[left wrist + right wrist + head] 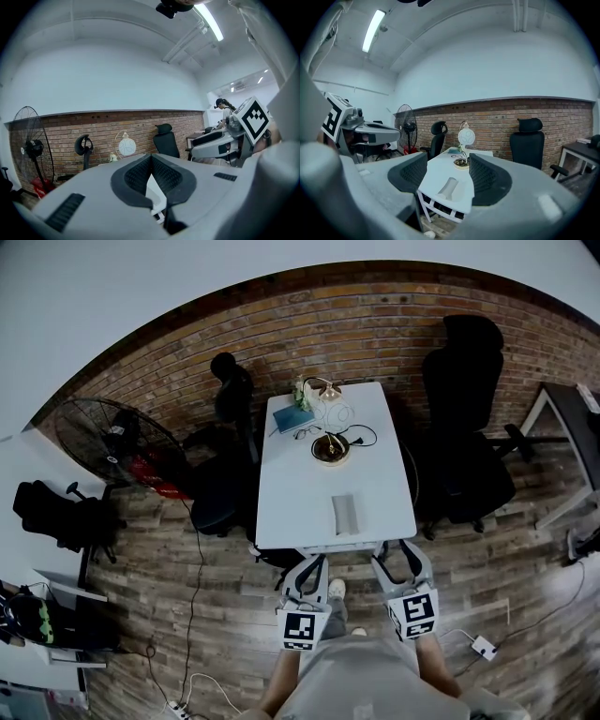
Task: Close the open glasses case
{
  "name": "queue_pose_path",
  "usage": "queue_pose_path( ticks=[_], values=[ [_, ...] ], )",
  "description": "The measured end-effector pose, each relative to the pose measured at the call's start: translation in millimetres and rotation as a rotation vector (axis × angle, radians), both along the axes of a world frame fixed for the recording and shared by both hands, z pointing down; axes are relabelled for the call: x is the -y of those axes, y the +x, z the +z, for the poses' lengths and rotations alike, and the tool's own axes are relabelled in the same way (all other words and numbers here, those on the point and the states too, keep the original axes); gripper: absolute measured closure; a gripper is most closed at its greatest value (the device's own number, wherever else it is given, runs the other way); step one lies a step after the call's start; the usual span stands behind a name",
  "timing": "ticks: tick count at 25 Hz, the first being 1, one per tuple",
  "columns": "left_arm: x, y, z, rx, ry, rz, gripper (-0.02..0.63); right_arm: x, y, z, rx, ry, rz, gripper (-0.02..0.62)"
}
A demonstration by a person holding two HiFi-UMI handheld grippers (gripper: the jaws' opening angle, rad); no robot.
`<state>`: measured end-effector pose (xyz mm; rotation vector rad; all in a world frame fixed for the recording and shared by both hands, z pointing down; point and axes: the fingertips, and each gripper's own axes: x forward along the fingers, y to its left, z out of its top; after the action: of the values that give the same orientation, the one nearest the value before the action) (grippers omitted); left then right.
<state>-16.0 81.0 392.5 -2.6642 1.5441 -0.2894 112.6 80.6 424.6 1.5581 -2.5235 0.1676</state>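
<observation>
Grippers, count 2: left gripper [312, 563] and right gripper [394, 557], both just short of the table's 6 o'clock edge and apart from it.
Left jaws: pad tips together, nothing between.
Right jaws: wide apart, empty.
Table, count 1: white table [281, 493].
Glasses case, count 1: glasses case [344, 513], flat near the 6 o'clock edge; long axis 12–6; lid state too small to tell.
12 o'clock end: one blue book [292, 417], one round dish [330, 449], one lamp [323, 388].
Chairs beside table, count 2: slim black chair [232, 381] at 11 o'clock, high-backed black chair [466, 362] at 2 o'clock.
</observation>
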Motion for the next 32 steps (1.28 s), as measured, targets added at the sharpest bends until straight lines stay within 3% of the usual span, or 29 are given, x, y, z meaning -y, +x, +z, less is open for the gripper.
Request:
queue_pose_path(
  ticks=[5,8,12,15,18,25,32],
  values=[
    [24.2,-9.0,8.3,-0.009,-0.024,0.011,0.601,22.9,-9.8,2.7,-0.009,0.002,0.007,0.313],
    [42.1,-10.3,2.7,-0.039,0.015,0.051,0.601,38.2,-14.3,5.7,-0.018,-0.012,0.022,0.313],
    [65.3,-16.9,7.1,-0.049,-0.015,0.08,0.601,61.0,-21.5,8.1,-0.026,-0.02,0.039,0.313],
    [85.6,-18.6,-0.4,-0.069,0.034,0.124,0.601,78.1,-24.4,8.8,-0.027,-0.033,0.072,0.313],
    [103.7,-23.7,5.0,-0.07,0.002,0.147,0.601,95.7,-27.8,10.4,-0.037,-0.051,0.1,0.313],
    [147.8,-30.7,2.5,-0.084,0.032,0.228,0.601,133.3,-34.5,11.2,-0.051,-0.072,0.155,0.313],
    [177.8,-36.3,31.0,-0.071,-0.079,0.273,0.601,161.1,-38.3,25.8,-0.064,-0.111,0.209,0.314]
  ],
)
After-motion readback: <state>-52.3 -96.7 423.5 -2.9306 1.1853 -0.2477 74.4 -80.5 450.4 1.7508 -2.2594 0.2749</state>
